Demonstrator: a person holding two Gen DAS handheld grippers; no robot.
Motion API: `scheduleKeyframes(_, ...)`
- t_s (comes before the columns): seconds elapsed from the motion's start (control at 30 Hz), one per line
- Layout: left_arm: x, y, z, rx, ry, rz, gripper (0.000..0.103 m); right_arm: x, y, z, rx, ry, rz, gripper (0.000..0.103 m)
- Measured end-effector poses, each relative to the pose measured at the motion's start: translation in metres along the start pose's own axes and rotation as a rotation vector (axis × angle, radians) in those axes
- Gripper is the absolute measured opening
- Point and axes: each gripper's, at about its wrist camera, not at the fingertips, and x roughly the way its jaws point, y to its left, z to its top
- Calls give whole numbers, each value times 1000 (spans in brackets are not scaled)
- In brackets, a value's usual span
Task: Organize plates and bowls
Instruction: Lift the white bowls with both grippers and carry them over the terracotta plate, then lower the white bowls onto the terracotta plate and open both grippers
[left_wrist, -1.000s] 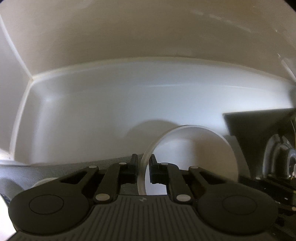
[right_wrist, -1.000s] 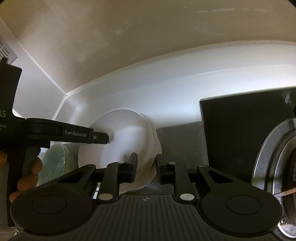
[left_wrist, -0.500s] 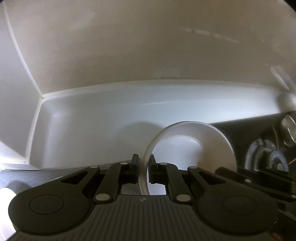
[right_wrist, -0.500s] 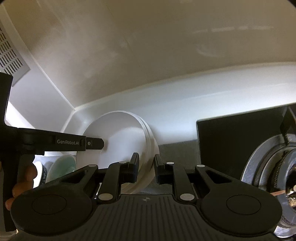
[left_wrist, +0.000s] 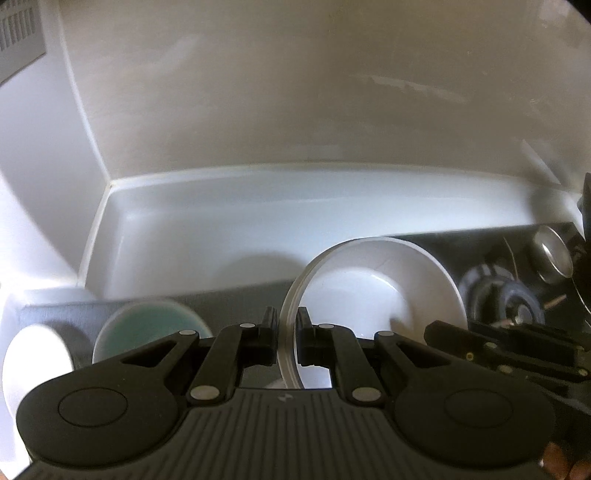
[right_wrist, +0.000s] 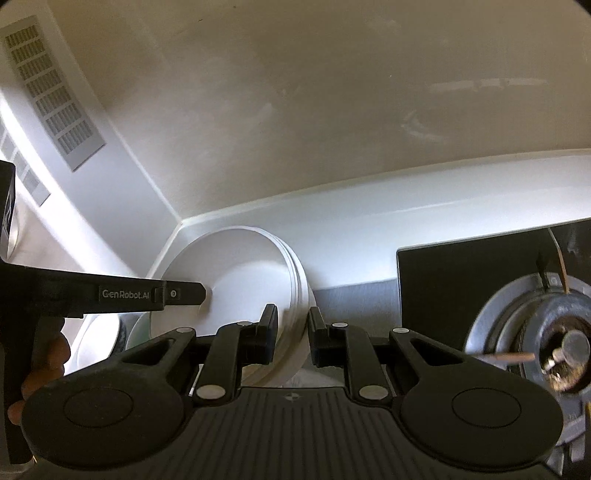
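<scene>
Both claws grip white dishware from opposite sides: the left gripper, filling the lower half of the left wrist view, has its jaws pressed onto the rim of a white bowl that stands on edge at centre right of that frame, its hollow facing right. The right gripper, across the bottom of the right wrist view, pinches the rim of a stack of white plates, also tilted on edge, at centre left of that frame; several rims show layered between its fingers. How the bowl and the stack sit against each other cannot be told. Behind everything, a pale wall takes up the upper half of both views, with a white backsplash running across the middle and meeting a side wall at a corner on the left. A black stovetop lies at right in the right wrist view, with a metal burner at the far right edge. A grey countertop strip sits at lower left of the left wrist view. On it, just left of the left gripper, stands a teal bowl, blurred, and a white dish at the far left edge. A vent grille is at the upper left of the right wrist view. Fingers of a hand wrap a black handle at lower left there.
</scene>
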Motion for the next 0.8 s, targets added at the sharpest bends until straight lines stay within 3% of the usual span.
scheduleKeyframes(0.57, -28, -11, -78, -39, 99, -3, 11, -32, 11, -56, -36, 112, 1, 19)
scheduleKeyframes(0.8, -26, -11, -93, -56, 148, -8, 12, -33, 12, -73, -44, 158, -5, 19)
